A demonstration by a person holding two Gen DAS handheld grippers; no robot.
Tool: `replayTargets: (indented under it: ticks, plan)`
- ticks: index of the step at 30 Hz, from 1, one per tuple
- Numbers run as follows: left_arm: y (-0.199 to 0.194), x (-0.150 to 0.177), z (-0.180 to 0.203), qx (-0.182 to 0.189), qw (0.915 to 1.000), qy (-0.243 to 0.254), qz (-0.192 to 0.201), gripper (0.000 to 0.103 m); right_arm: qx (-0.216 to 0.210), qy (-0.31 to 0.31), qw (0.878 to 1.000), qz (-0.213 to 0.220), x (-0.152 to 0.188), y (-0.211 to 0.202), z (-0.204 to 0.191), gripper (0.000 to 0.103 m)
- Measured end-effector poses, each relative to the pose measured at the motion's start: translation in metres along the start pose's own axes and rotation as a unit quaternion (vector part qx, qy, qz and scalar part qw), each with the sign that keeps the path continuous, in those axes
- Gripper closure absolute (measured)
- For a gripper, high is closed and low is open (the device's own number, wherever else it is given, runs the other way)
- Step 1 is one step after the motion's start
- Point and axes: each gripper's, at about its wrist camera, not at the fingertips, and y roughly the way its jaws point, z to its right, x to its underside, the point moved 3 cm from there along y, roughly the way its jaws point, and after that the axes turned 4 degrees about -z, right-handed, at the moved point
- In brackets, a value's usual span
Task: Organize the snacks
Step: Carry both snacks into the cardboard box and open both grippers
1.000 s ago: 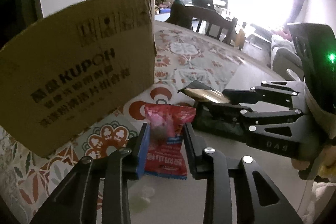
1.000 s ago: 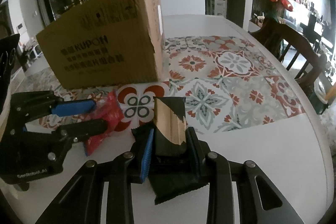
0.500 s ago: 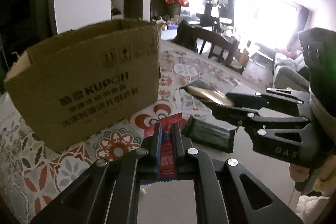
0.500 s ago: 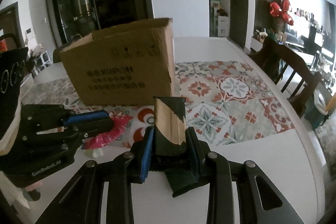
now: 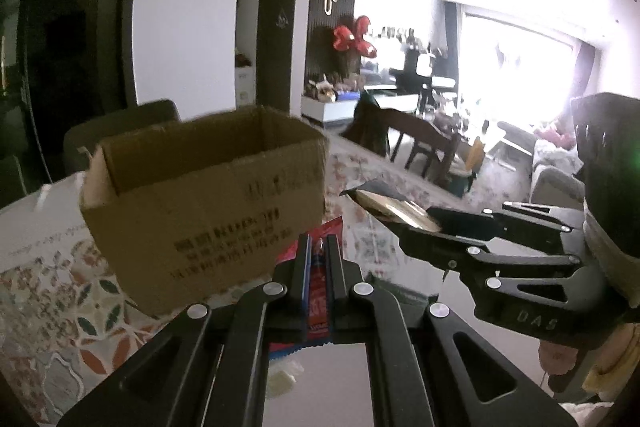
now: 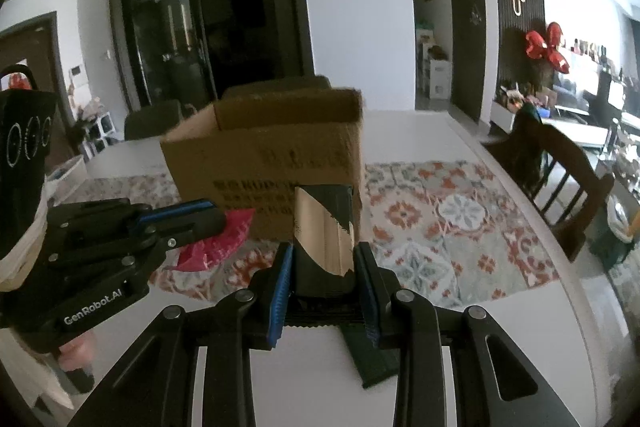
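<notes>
My left gripper (image 5: 318, 247) is shut on a red snack packet (image 5: 320, 301) and holds it in the air in front of the open cardboard box (image 5: 208, 203). My right gripper (image 6: 324, 267) is shut on a dark green and gold snack packet (image 6: 324, 235), also lifted, just before the box (image 6: 276, 147). In the right wrist view the left gripper (image 6: 212, 217) shows at the left with the red packet (image 6: 218, 247). In the left wrist view the right gripper (image 5: 420, 227) shows at the right with the gold packet (image 5: 392, 207).
The box stands on a patterned table runner (image 6: 440, 227) over a white table (image 6: 520, 327). Another dark green packet (image 6: 372, 359) lies on the table under my right gripper. A wooden chair (image 6: 560, 171) stands at the table's right edge.
Both grippers have risen with their packets, from table height to about the level of the box's rim. The box's open top now shows.
</notes>
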Motion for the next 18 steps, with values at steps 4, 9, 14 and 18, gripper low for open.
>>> replayTargets:
  ticks: [4,9,14,18]
  plan:
    - [-0.009,-0.014,-0.009,-0.012,0.9997,-0.006,0.022,0.096,-0.008,-0.005,1.0,0.019,-0.016,-0.004,-0.005,0.071]
    - [-0.016,-0.033,-0.021,-0.029,0.9984,-0.013,0.046,0.096,-0.016,-0.016,0.999,0.042,-0.04,-0.005,-0.012,0.071]
    - [-0.015,-0.05,-0.039,-0.038,0.9976,-0.023,0.053,0.096,-0.028,-0.027,0.998,0.057,-0.062,-0.002,-0.019,0.071]
    - [-0.009,-0.064,-0.055,-0.048,0.9967,-0.032,0.057,0.097,-0.039,-0.033,0.996,0.066,-0.081,0.005,-0.024,0.071]
